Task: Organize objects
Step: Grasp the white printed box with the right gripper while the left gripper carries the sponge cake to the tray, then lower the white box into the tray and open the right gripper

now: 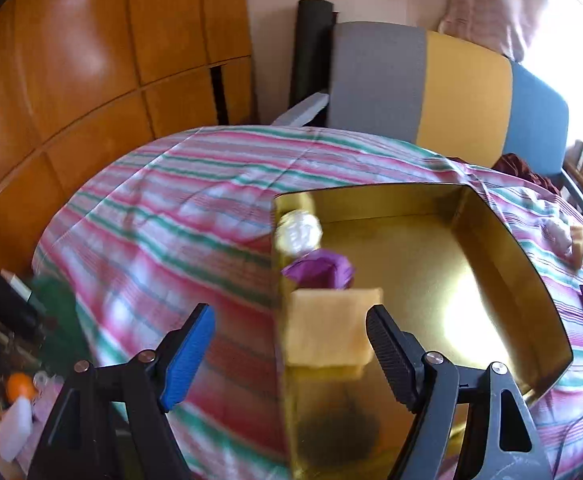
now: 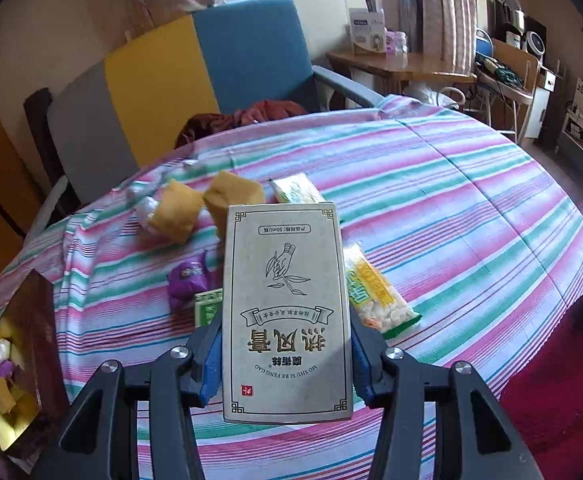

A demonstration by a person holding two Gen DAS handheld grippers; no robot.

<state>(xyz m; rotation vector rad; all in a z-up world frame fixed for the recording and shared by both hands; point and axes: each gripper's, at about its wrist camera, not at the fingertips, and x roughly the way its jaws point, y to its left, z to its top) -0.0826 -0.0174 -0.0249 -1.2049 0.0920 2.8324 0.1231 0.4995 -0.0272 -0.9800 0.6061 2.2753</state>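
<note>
Right gripper [image 2: 285, 364] fingers clamped on grey box [image 2: 285, 312]. Left gripper [image 1: 291, 356] fingers apart, over gold tin [image 1: 511, 248] holding yellow packet [image 1: 331, 328], untouched.

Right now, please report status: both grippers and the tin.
Left gripper open, empty, over gold tin. Right gripper shut on grey box. Nothing blocking.
</note>
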